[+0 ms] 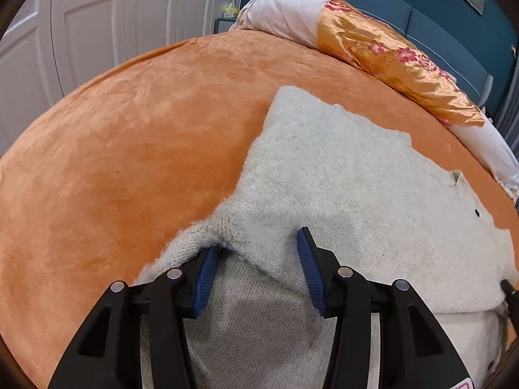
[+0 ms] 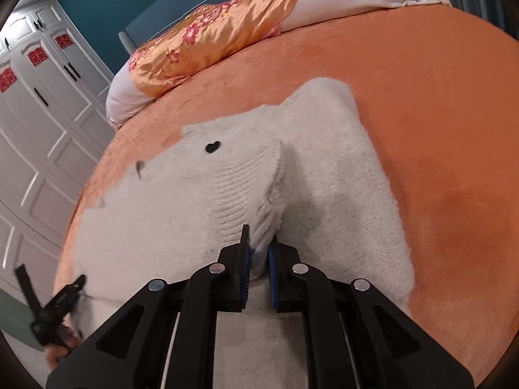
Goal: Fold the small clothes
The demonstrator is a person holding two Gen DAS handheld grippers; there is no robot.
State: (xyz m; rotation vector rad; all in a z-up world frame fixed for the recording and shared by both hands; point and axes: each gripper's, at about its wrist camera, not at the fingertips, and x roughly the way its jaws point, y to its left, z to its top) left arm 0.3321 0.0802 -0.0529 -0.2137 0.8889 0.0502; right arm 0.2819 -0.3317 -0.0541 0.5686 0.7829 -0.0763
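A fluffy white knit sweater (image 1: 340, 175) lies spread on the orange bedspread (image 1: 129, 129); it also shows in the right wrist view (image 2: 227, 188). My left gripper (image 1: 259, 243) is open, its blue-padded fingers (image 1: 308, 259) straddling a raised fold of the sweater's edge, the left pad tucked under the fabric. My right gripper (image 2: 259, 246) is shut on a pinched ridge of the sweater, which stands up between the pads. The left gripper also appears at the lower left of the right wrist view (image 2: 58, 304).
The orange bedspread (image 2: 438, 129) covers the bed. An orange floral pillow (image 1: 399, 61) and white bedding (image 1: 282, 13) lie along the headboard. White wardrobe doors (image 1: 97, 16) stand beyond the bed's far side.
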